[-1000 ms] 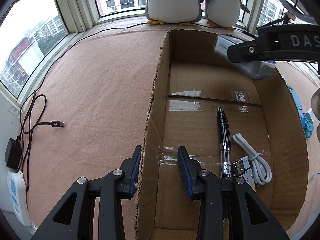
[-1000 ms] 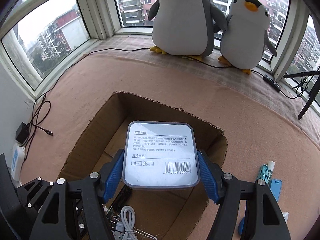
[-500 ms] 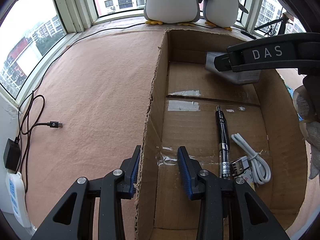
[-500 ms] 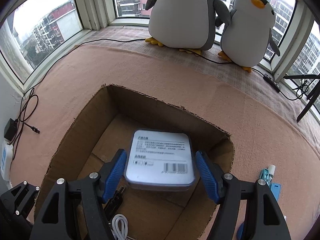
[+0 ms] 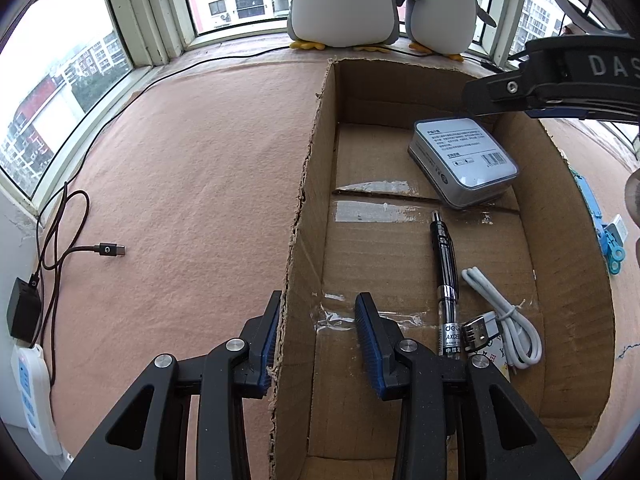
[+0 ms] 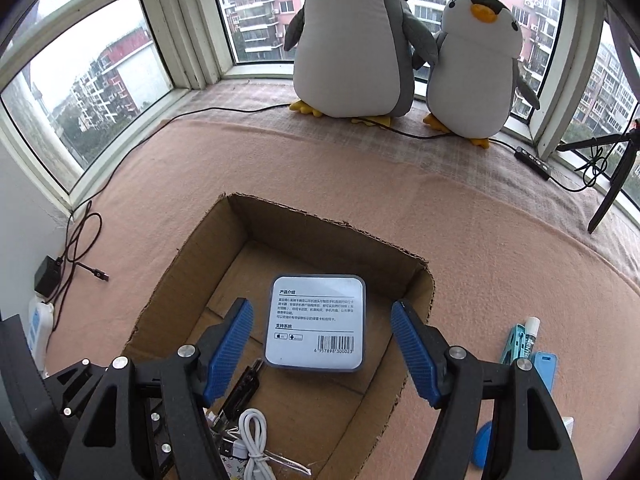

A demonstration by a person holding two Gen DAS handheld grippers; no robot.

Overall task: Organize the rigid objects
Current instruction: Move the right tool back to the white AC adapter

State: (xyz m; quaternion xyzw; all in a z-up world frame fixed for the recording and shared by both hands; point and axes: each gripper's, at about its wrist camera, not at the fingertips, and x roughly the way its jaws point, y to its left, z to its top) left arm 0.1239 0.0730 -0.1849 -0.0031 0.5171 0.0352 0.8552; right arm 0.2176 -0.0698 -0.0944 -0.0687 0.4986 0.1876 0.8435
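While my left jaws (image 5: 316,340) pinch the brown cardboard box's (image 5: 308,216) left wall, my right jaws (image 6: 322,354) hang apart above the flat grey tin (image 6: 316,322); blue bits (image 6: 532,350) wait right.

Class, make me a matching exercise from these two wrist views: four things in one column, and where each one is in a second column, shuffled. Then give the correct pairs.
Things
1. grey square tin with a printed label
2. black pen with chrome bands
3. brown charging cable with a black plug
4. two grey-and-white plush penguins

Places
A. by the window, beyond the box
B. on the pink cloth, outside the box
C. at the far end of the brown cardboard box floor
D. on the box floor beside the coiled white cable

Pairs: 1-C, 2-D, 3-B, 4-A
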